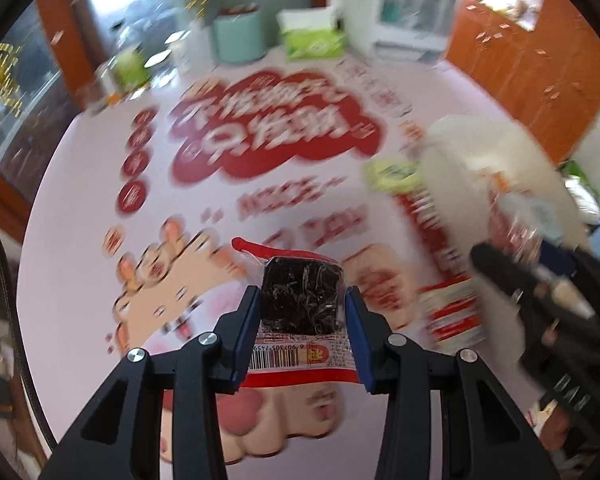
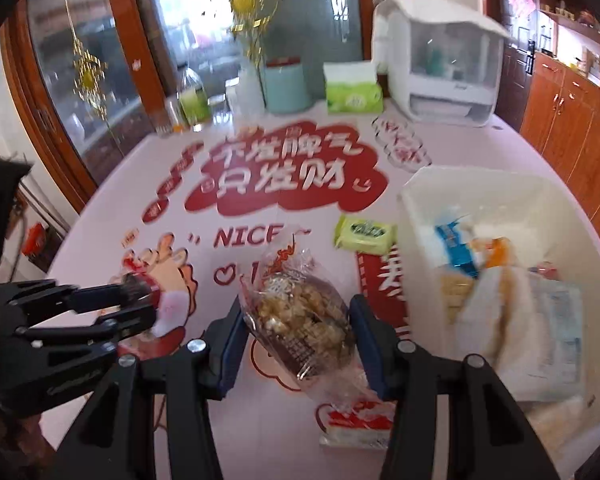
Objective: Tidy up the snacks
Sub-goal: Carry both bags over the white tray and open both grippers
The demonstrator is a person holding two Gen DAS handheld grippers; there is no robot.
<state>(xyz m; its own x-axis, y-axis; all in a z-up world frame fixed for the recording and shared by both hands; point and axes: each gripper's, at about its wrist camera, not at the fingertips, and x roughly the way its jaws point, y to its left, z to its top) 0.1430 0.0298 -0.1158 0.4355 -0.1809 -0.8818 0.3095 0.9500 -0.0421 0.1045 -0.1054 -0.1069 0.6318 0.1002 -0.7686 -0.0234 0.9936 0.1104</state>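
Left tongs (image 1: 302,314) clamp a dark snack packet (image 1: 300,300) by its two sides, blue pads pressed against the wrapper. Its long axis runs away from the camera, up the frame: the red-edged seal points to the top, the barcode end hangs toward the bottom between the black arms. It sits at lower centre of the left wrist view, lifted off the counter (image 1: 100,184), with the tongs tipped steeply down. Inside the clear film is a square, near-black block, wrinkled and glossy.

Right tongs (image 2: 296,320) grip a clear bag of pale puffed snack (image 2: 300,312), the pads squeezing its middle. This bag lies slanted, its twisted red-printed top toward the upper left and its red and white bottom seal toward the lower right of the frame, also held above the counter. The lumps inside look golden and knobbly.

At the right of that view stands a white bin (image 2: 420,216) holding several packets; a green packet (image 2: 364,232) lies on the counter just beside it.
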